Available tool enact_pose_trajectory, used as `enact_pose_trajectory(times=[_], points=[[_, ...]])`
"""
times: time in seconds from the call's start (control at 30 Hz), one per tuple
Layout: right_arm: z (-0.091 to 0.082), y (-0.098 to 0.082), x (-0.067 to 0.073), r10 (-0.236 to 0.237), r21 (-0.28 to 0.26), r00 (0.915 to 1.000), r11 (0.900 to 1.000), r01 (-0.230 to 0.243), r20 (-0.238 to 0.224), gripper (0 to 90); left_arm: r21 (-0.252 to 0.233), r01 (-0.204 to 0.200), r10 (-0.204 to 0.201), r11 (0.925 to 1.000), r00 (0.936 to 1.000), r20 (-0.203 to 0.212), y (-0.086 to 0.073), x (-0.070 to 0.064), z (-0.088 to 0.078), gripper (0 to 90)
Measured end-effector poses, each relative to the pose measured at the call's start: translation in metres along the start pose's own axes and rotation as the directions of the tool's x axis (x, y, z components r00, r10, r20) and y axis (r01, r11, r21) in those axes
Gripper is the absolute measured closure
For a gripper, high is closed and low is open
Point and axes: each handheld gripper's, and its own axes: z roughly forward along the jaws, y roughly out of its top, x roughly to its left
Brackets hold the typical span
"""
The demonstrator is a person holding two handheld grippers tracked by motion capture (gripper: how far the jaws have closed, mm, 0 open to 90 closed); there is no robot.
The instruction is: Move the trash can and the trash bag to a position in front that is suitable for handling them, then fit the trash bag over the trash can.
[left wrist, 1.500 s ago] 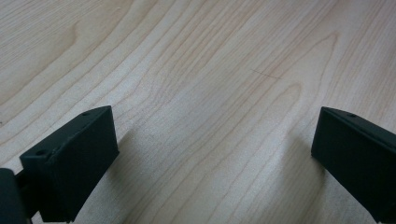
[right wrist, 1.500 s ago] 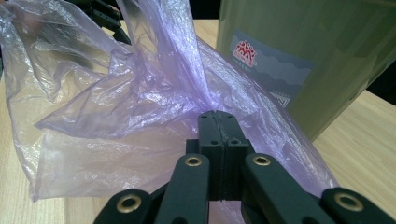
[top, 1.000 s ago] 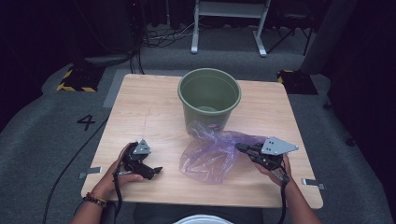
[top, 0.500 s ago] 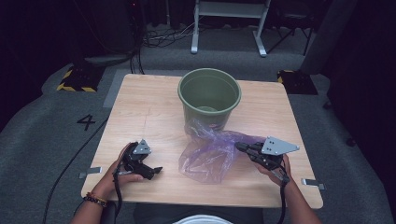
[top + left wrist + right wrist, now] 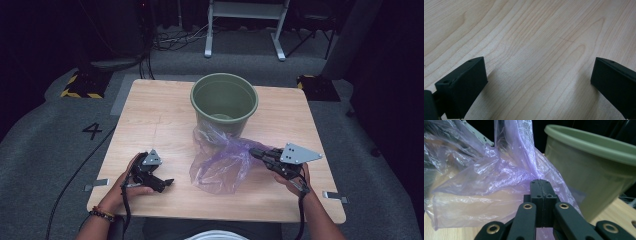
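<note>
A thin purple plastic bag [image 5: 222,160] lies crumpled on the wooden table [image 5: 155,120], its far edge against the green bucket [image 5: 224,102]. My right gripper [image 5: 254,152] is shut on the bag's right edge; in the right gripper view the closed jaws pinch the film [image 5: 534,173] with the bucket [image 5: 594,172] just behind. My left gripper [image 5: 167,183] rests low over the table at the front left, open. Its two pads [image 5: 464,85] stand wide apart over bare wood [image 5: 536,50].
The bucket stands upright at the table's back middle. A white round object [image 5: 215,235] pokes in at the bottom edge. A metal stand [image 5: 245,25] and cables are on the floor behind. Metal brackets [image 5: 335,196] sit at the table's front corners.
The right gripper has drawn the bag's edge slightly; the bag's shape shifts a little. The left gripper has stayed put.
</note>
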Motion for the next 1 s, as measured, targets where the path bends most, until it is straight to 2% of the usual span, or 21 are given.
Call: enact_pose_trajectory(times=[0.23, 0.4, 0.5, 0.53, 0.63, 0.67, 0.8, 0.87, 1.0], points=[[0.003, 0.021, 0.001, -0.039, -0.023, 0.9992, 0.999, 0.039, -0.005, 90.0, 0.002, 0.0, 0.0, 1.0, 1.0, -0.003, 0.0, -0.001, 0.0, 0.6], [0.006, 0.032, 0.002, -0.055, -0.035, 0.9984, 0.998, 0.055, -0.008, 90.0, 0.007, -0.02, 0.02, 0.9998, 0.9998, 0.001, 0.002, -0.002, -0.001, 1.9], [0.011, 0.037, 0.002, -0.071, -0.03, 0.9975, 0.997, 0.071, -0.007, 90.0, 0.0, -0.027, 0.027, 0.9996, 0.9996, 0.013, 0.007, -0.005, 0.0, 9.6], [0.013, 0.041, 0.002, -0.076, -0.032, 0.9971, 0.997, 0.076, -0.007, 90.0, -0.008, -0.035, 0.035, 0.9994, 0.9992, 0.019, 0.009, -0.006, 0.001, 19.1], [0.014, 0.044, 0.001, -0.077, -0.04, 0.997, 0.996, 0.076, -0.009, 90.0, -0.005, -0.067, 0.067, 0.9978, 0.9977, 0.012, 0.014, -0.011, 0.003, 15.0], [0.015, 0.046, 0.002, -0.076, -0.042, 0.997, 0.996, 0.076, -0.011, 90.0, -0.014, -0.07, 0.07, 0.9975, 0.9975, 0.014, 0.016, -0.012, 0.002, 17.5], [0.017, 0.053, 0.003, -0.091, -0.034, 0.9958, 0.995, 0.09, -0.012, 90.0, -0.094, -0.079, 0.082, 0.9924, 0.9964, 0.023, 0.025, -0.017, -0.007, 17.5], [0.02, 0.058, 0.005, -0.097, -0.034, 0.9952, 0.995, 0.096, -0.015, 90.0, -0.118, -0.095, 0.097, 0.9884, 0.9952, 0.011, 0.03, -0.02, -0.011, 16.9], [0.024, 0.064, 0.008, -0.106, -0.038, 0.9941, 0.994, 0.105, -0.024, 90.0, -0.144, -0.124, 0.128, 0.9818, 0.9917, 0.018, 0.042, -0.026, -0.012, 16.5]])
